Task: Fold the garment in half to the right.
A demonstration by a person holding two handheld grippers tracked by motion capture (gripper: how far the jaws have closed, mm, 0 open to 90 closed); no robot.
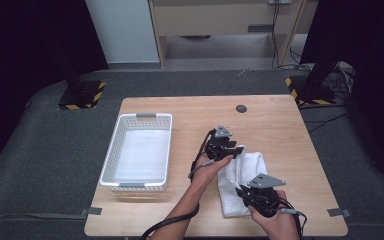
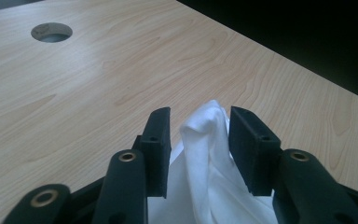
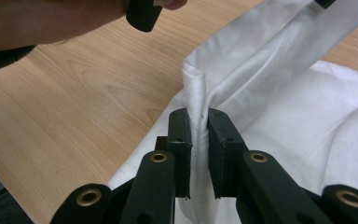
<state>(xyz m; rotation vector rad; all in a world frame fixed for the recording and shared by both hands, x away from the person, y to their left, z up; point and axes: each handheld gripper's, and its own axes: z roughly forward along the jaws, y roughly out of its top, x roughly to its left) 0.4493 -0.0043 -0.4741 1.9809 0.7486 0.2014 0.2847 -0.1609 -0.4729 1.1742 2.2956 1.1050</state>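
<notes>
Surface: light wooden table (image 1: 280,125) with a round cable hole (image 1: 241,108) near its far edge, set on grey carpet; dark stands with yellow-black striped bases are seen at both far corners.
Basket: white slatted plastic basket (image 1: 111,155) is placed on the left part of the table, well apart from both grippers.
Cloth: white cloth (image 1: 230,192) is laid on the right half of the table, partly folded, between the two grippers; one fold is lifted off the wood.
Left gripper: left gripper (image 2: 200,128) is held at the far edge of the cloth; its jaws are spread, with a raised peak of the cloth standing between them, close against one pad and with a gap to the other.
Right gripper: right gripper (image 3: 199,122) is held at the near part of the cloth; its jaws are pressed together on a raised fold of the cloth, which is pinched between the pads.
Hands: each gripper is carried by one hand, the forearms coming in from the near edge.
</notes>
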